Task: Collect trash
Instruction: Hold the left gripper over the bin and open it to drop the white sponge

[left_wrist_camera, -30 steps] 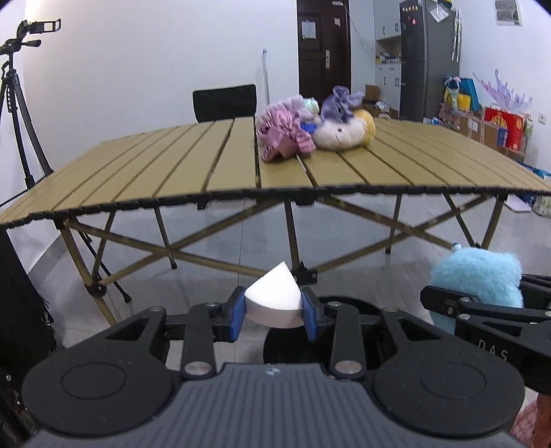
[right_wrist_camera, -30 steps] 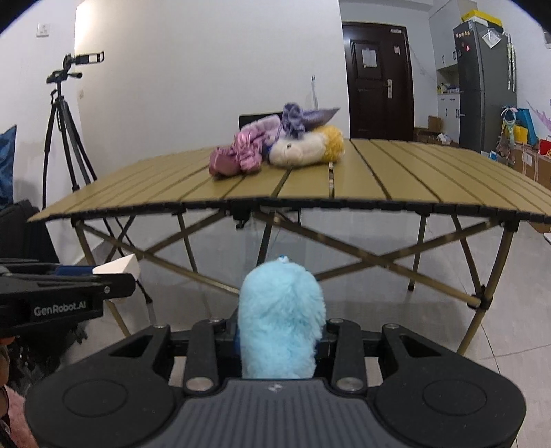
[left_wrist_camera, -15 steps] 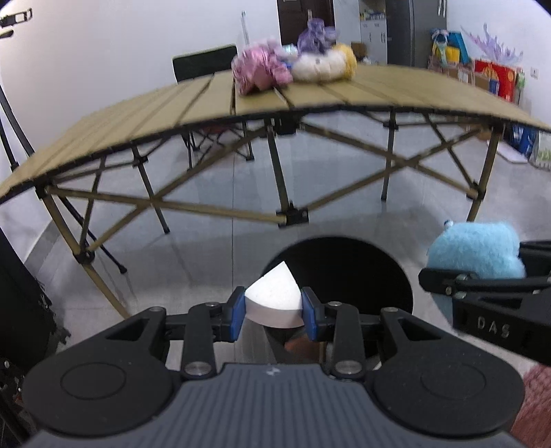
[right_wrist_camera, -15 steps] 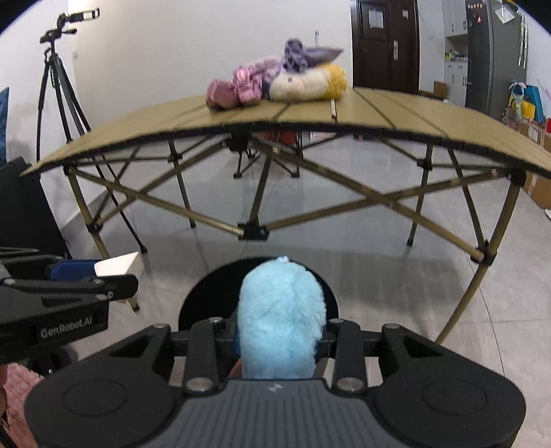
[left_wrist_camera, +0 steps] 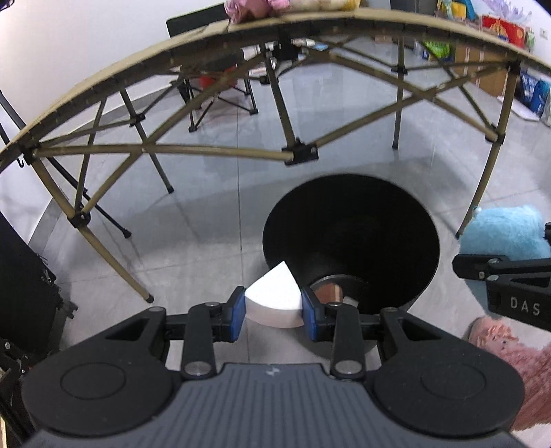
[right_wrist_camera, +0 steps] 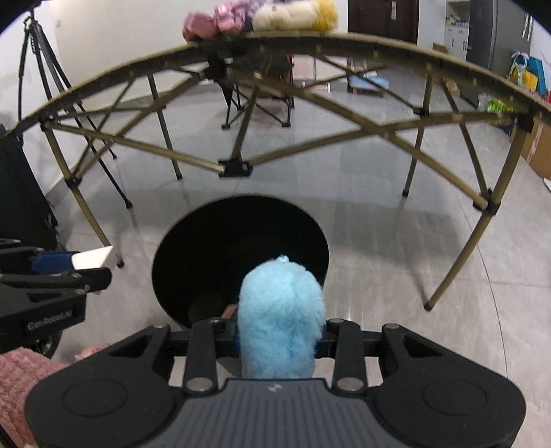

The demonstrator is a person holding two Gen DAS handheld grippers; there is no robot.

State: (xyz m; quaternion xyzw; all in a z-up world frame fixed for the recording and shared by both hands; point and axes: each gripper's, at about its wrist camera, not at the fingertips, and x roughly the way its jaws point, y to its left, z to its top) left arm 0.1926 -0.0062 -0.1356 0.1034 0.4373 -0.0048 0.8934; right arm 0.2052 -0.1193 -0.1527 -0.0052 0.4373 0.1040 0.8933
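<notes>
Left claw [left_wrist_camera: 273, 308] clamping white foam wedge [left_wrist_camera: 272, 298] between blue pads [left_wrist_camera: 237, 318]; wedge matte, smooth, quarter-round with one pointed corner, hanging just above near rim of black bin [left_wrist_camera: 351, 241]. Right claw [right_wrist_camera: 280, 336] squeezing fluffy light-blue plush [right_wrist_camera: 280, 318], rounded, shaggy fur, poking up over near edge of bin [right_wrist_camera: 241, 255]. Bin round, dark inside, standing on glossy grey tile floor [left_wrist_camera: 206, 213]. Beyond bin, folding surface [right_wrist_camera: 344, 39] with tan slats and crossed tan struts joined by black brackets. Holding pink and cream plush pile [right_wrist_camera: 258, 15] on top, far from bin. Pink fuzzy fabric [left_wrist_camera: 506, 348] showing right of bin.
</notes>
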